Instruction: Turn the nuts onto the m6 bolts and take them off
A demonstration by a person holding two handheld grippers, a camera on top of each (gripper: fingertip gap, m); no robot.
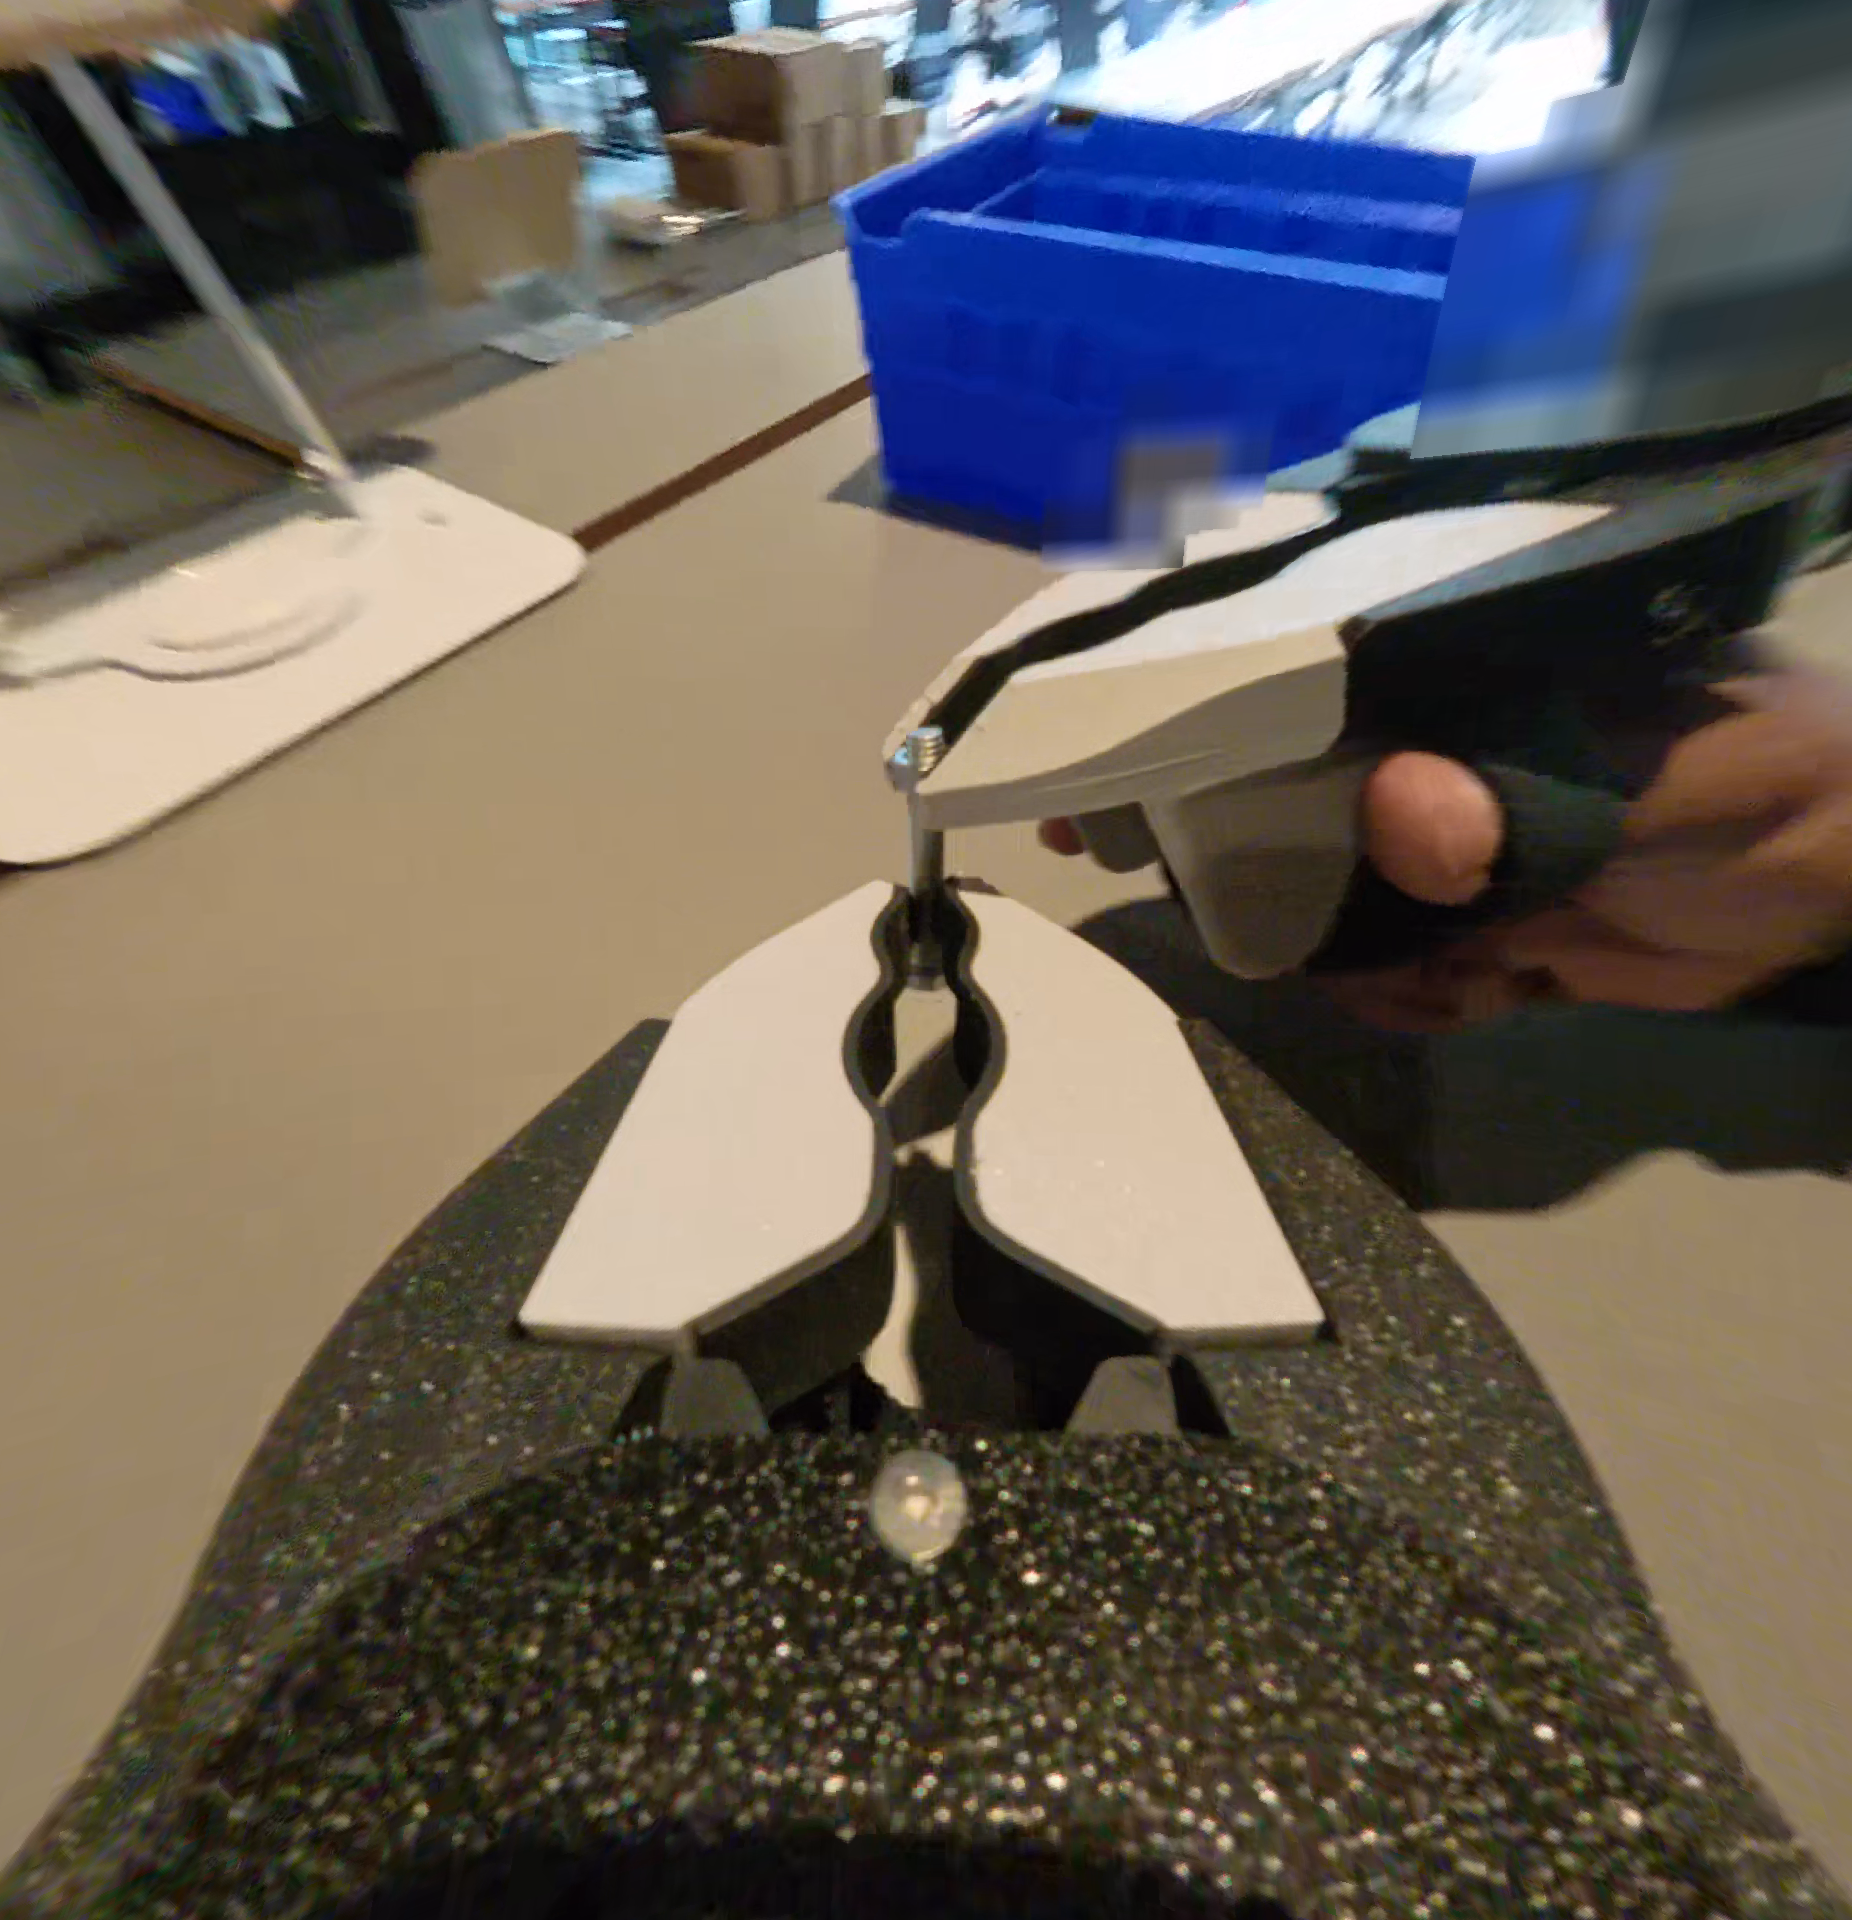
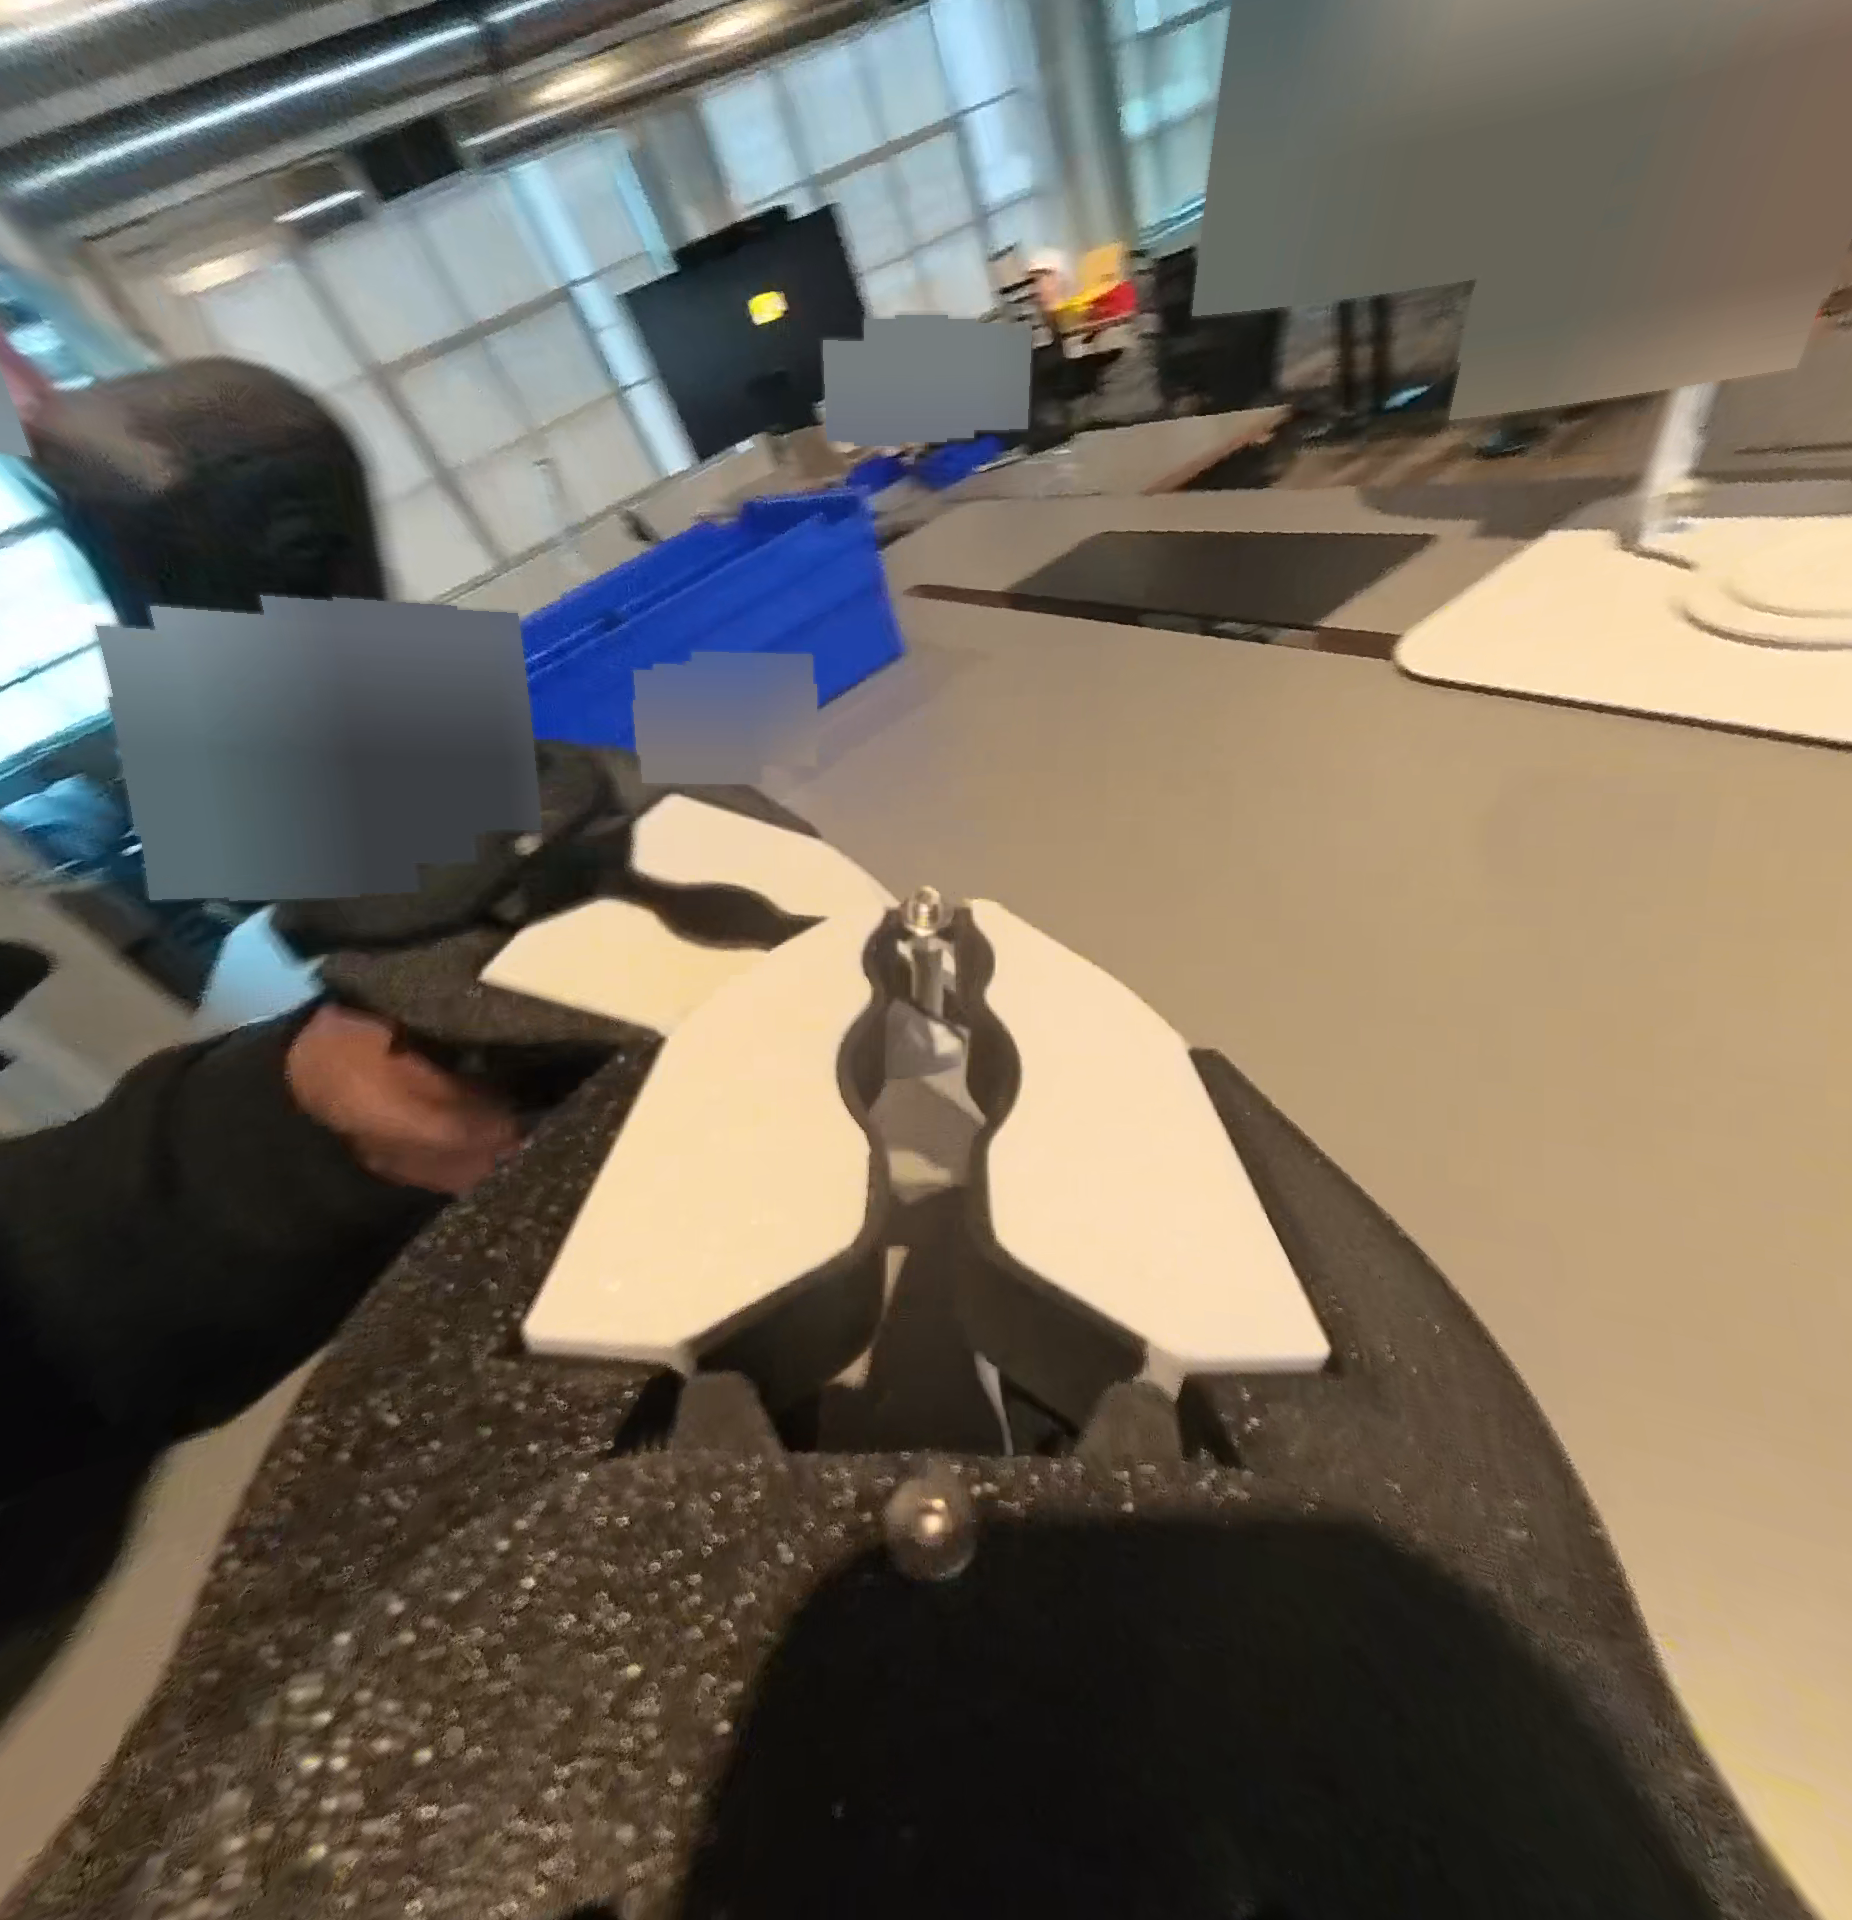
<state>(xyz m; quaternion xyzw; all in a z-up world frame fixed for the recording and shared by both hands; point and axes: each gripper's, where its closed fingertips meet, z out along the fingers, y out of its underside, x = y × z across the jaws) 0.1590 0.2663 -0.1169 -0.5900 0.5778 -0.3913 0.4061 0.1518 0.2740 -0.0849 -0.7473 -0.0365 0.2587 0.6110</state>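
Observation:
A silver M6 bolt [image 1: 924,852] stands upright above the grey table. My left gripper [image 1: 922,899] is shut on its lower part. My right gripper [image 1: 917,764] comes in from the right and is shut on a silver nut [image 1: 904,769] near the bolt's top, with a bit of thread showing above it. In the right wrist view my right gripper [image 2: 927,914] pinches the nut [image 2: 922,914], and the bolt's shaft [image 2: 927,977] shows in the gap between its fingers. My left gripper [image 2: 813,920] comes in from the left beneath it.
A blue bin [image 1: 1140,343] stands behind on the table [image 1: 486,935]. A white stand base [image 1: 257,644] lies at the far left, also in the right wrist view [image 2: 1649,644]. A dark mat [image 2: 1213,566] lies farther back. A person's gloved hand [image 1: 1524,831] holds the right gripper. My two grippers' fingertips are within a few centimetres of each other.

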